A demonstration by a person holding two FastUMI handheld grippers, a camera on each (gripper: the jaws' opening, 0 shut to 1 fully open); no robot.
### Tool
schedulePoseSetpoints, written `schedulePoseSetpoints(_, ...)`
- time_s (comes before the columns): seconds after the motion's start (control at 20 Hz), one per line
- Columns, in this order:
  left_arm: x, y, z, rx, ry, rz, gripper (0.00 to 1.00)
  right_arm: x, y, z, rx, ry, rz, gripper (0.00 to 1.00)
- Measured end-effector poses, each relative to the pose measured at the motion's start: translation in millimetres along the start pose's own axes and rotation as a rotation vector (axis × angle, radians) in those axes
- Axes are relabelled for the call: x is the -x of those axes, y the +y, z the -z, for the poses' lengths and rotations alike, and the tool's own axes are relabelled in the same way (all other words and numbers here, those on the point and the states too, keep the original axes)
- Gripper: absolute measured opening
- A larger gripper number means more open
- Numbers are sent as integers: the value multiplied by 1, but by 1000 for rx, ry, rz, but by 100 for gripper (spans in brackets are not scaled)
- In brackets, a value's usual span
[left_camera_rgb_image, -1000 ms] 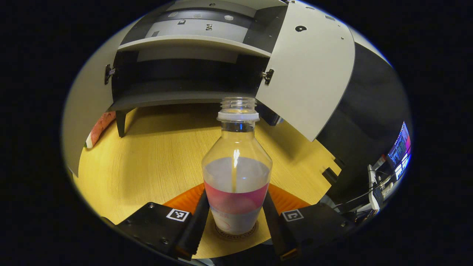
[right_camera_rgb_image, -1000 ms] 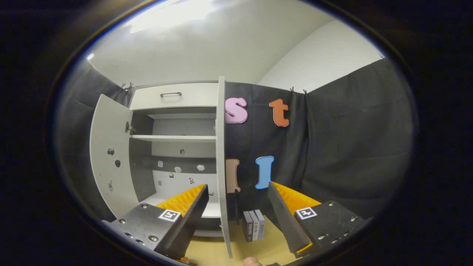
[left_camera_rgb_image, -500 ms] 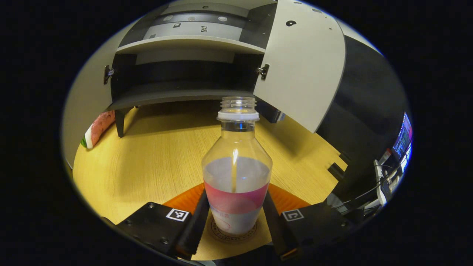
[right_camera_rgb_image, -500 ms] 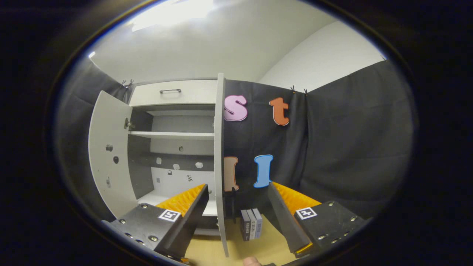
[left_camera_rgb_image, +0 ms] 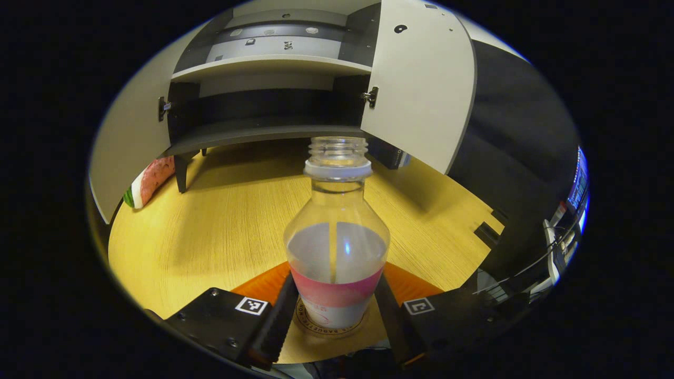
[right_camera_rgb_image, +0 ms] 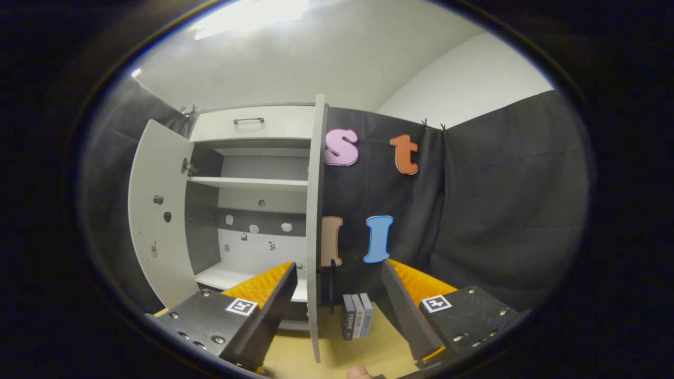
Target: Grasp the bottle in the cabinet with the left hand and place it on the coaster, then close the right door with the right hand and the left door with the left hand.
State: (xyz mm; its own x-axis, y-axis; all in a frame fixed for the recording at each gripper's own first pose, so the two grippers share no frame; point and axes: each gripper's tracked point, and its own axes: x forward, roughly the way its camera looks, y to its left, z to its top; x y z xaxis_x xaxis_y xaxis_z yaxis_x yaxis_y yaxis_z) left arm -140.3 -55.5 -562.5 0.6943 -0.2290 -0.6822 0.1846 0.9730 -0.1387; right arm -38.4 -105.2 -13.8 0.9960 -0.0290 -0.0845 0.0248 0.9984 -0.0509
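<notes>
Wooden worktop: yellow-grained, it carries the cabinet, the coaster and a watermelon-slice toy at the far left, beside the cabinet's leg.
Bottle: clear, uncapped, with a pink label band; it stands upright over the round coaster, and whether its base touches cannot be told.
Left gripper: its fingers run along both sides of the bottle's lower body, jaws closed against it.
Cabinet doors: in the left gripper view the right door and the left door both stand swung wide open, shelves bare.
In the way: the right door's edge stands straight ahead of the right gripper, between its fingers and beyond them.
Right gripper view: adds the drawer with a handle above the shelves and small boxes standing on the worktop beside the door.
Right gripper state: jaws spread wide, nothing held, raised and aimed level at the cabinet.
Left gripper view: adds a lit screen at the far right edge.
</notes>
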Motion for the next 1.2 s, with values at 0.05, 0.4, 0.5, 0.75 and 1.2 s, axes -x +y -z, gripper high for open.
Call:
schedulePoseSetpoints(0.05, 2, -1, 2, -1, 4, -1, 79, 0, 0, 1, -1, 1, -5, 95)
schedulePoseSetpoints(0.4, 12, -2, 8, -51, 24, -30, 80, 0, 7, 9, -14, 17, -30, 98)
schedulePoseSetpoints(0.5, 15, -2, 2, -64, 14, -33, 79, 0, 8, 9, -17, 16, -30, 94)
schedulePoseSetpoints(0.75, 28, -4, -21, -89, -18, -34, 80, -2, 13, 6, -31, 6, -38, 94)
schedulePoseSetpoints(1.2, 69, -8, -108, -128, -187, -59, 78, -12, 30, 14, -42, 18, -68, 94)
